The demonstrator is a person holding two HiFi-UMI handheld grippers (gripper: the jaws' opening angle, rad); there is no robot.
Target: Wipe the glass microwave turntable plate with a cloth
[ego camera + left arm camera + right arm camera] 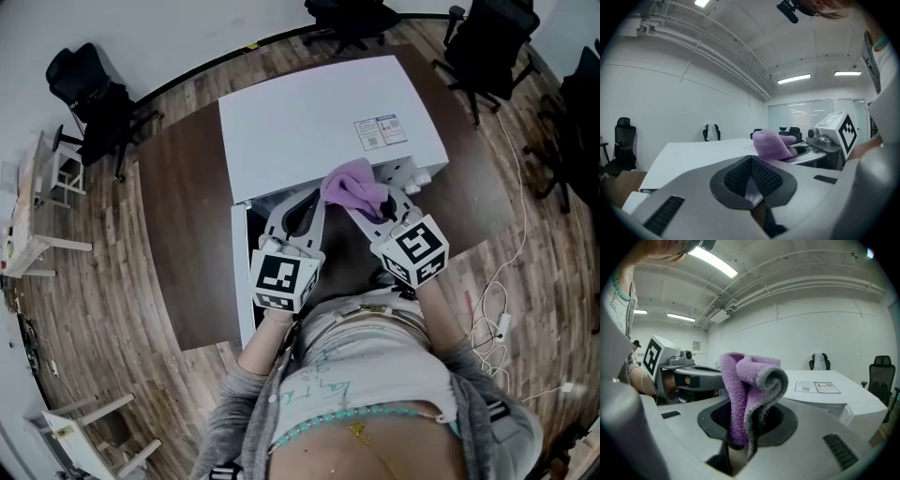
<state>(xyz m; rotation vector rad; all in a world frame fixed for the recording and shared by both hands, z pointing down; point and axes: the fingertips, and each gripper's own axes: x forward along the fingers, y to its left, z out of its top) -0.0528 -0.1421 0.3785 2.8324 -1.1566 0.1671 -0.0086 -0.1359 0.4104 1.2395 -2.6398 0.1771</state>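
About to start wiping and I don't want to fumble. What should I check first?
1. Cloth in right gripper: ok, pinched between its jaws.
2. Cloth sticks out past the jaws for wiping: ok.
3. Left gripper holds glass plate: not ok, jaws shut, nothing seen between.
4. Glass plate's place: cannot tell, no view shows it.
5. Cloth apart from left gripper: ok.

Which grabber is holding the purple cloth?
The right gripper: the purple cloth sticks up from between its jaws. The left gripper has no cloth, jaws shut.
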